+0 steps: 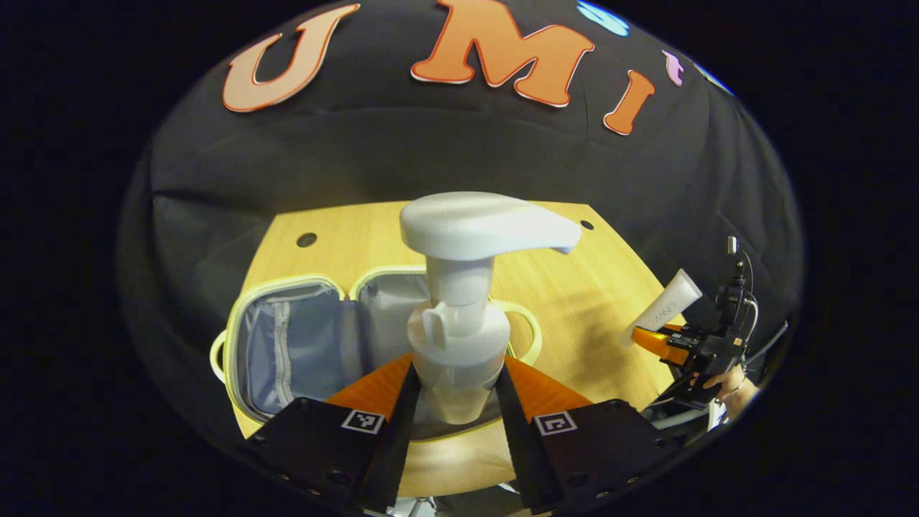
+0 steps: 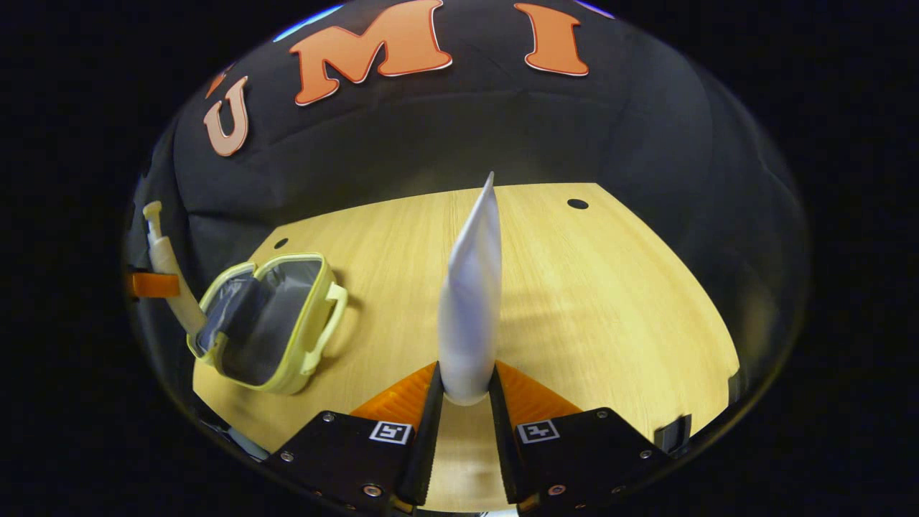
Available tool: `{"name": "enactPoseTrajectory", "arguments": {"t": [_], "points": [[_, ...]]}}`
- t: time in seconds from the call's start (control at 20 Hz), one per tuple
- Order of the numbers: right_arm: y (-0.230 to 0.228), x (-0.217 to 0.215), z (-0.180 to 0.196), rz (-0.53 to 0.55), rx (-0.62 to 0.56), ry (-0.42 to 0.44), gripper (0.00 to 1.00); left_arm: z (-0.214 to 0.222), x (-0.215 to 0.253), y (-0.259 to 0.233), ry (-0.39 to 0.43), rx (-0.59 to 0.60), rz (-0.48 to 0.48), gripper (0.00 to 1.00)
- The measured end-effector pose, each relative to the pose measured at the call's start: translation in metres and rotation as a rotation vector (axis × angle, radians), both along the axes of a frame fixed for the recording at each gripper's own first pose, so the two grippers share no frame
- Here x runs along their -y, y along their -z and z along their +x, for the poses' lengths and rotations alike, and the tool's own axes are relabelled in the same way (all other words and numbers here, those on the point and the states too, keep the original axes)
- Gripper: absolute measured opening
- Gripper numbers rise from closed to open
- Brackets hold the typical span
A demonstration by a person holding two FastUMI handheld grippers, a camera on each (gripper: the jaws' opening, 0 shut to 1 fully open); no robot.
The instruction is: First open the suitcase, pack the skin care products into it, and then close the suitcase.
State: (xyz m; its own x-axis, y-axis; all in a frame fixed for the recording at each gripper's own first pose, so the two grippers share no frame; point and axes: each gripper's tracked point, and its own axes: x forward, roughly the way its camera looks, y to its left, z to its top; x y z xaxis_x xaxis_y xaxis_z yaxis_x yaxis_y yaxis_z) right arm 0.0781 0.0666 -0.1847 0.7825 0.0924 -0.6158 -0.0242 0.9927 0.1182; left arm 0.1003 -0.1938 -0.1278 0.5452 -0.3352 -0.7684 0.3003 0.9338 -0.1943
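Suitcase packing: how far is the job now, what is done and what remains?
Done: the suitcase lies open on the table. In hand: the left gripper grips a pump bottle above it, and the right gripper grips a white tube. Left: put both products inside, then close the suitcase.

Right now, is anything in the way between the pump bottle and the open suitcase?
Nothing visible is. The left gripper holds the pump bottle just above the suitcase, which lies open on the table with its compartments bare.
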Motion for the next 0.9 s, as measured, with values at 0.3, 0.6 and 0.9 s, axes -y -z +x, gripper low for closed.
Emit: {"name": "enactPoseTrajectory", "arguments": {"t": [0.3,0.6,0.9], "points": [[-0.011,-0.037,-0.017,0.044,-0.027,-0.015,0.40,0.008,0.001,0.054,0.145,-0.278,0.061,0.61],[-0.004,-0.045,-0.037,0.057,-0.094,0.010,0.44,0.040,0.005,0.104,0.162,-0.448,0.147,0.61],[-0.010,-0.041,-0.049,0.041,-0.114,0.050,0.39,0.059,-0.002,0.152,0.148,-0.497,0.181,0.61]]}}
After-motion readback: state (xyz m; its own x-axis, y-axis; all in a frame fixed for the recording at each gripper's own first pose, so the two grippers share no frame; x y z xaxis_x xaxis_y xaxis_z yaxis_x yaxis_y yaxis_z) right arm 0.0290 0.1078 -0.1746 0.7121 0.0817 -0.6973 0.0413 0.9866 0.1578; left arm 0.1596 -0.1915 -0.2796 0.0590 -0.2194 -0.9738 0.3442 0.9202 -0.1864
